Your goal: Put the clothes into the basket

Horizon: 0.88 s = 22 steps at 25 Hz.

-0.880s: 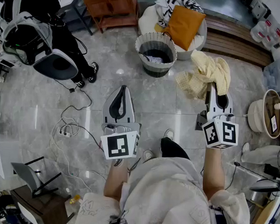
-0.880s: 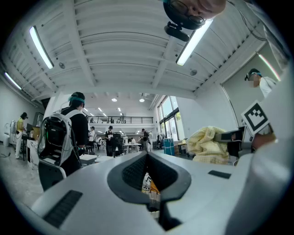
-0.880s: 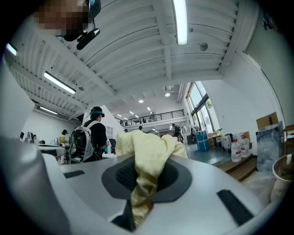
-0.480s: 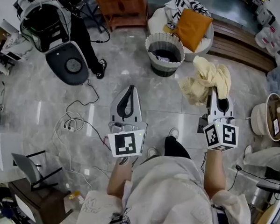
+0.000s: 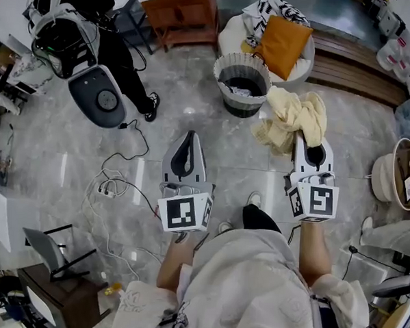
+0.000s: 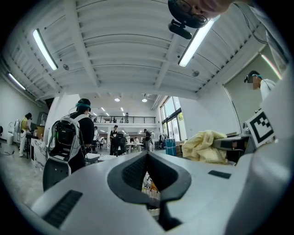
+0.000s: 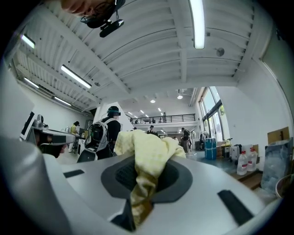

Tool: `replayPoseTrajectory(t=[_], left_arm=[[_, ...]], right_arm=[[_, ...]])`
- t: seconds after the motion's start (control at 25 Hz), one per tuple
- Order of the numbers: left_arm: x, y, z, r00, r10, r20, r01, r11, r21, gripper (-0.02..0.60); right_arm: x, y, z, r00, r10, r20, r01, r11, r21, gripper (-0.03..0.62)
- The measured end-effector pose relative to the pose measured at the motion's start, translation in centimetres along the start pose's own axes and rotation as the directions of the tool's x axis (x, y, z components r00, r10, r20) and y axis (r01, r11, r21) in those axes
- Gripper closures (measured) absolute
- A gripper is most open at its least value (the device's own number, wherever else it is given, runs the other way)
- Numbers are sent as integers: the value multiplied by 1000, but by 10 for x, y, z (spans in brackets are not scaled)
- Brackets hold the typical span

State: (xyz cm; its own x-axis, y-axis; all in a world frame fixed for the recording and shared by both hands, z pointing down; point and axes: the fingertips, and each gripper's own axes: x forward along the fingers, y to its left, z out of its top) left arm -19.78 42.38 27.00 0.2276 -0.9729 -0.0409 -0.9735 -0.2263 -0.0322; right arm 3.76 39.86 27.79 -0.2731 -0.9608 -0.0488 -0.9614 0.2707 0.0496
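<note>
**Yellow cloth [image 5: 293, 116] clamped in the right gripper [image 5: 308, 139], beside the basket [image 5: 227, 65]**

Grey polished stone tiles [image 5: 60, 173] floor a wide hall with a white ribbed ceiling and strip lights. The cloth bunches out past the right gripper's jaws, which pinch it, and in the head view it lies just right of the striped basket; dark and pale fabric lies inside the basket. The left gripper [image 5: 186, 137] has its jaws together on nothing. Bare floor lies between both grippers and the basket. Cables [image 5: 108, 186] trail to the left. A wooden cabinet [image 5: 178, 14], an orange cushion [image 5: 283, 40] and a slatted bench [image 5: 354, 65] line the far edge. The cubes carry black-and-white square markers. A label on the round tub [image 5: 396, 173] at the right is too small to read.
</note>
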Motion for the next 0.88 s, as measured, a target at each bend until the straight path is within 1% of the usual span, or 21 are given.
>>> replayPoseTrajectory(t=[0.28, 0.4, 0.52, 0.72, 0.88], left_arm=[[47, -41, 9, 1000, -23, 9, 23, 1000, 8, 580], [72, -57, 9, 1000, -22, 15, 22, 1000, 16, 580], [100, -73, 10, 999, -24, 25, 23, 1000, 14, 580], [143, -100, 9, 1000, -13, 29, 12, 1000, 27, 580], [170, -112, 6, 1000, -2, 22, 1, 1000, 27, 580]], right_arm=[[25, -45, -4, 1000, -8, 20, 8, 1000, -22, 553], [40, -63, -6, 1000, 10, 20, -9, 999, -45, 553], [52, -88, -9, 999, 23, 30, -22, 999, -45, 554], [75, -135, -17, 999, 16, 38, -15, 999, -43, 554], [93, -160, -24, 999, 11, 39, -9, 998, -69, 554]])
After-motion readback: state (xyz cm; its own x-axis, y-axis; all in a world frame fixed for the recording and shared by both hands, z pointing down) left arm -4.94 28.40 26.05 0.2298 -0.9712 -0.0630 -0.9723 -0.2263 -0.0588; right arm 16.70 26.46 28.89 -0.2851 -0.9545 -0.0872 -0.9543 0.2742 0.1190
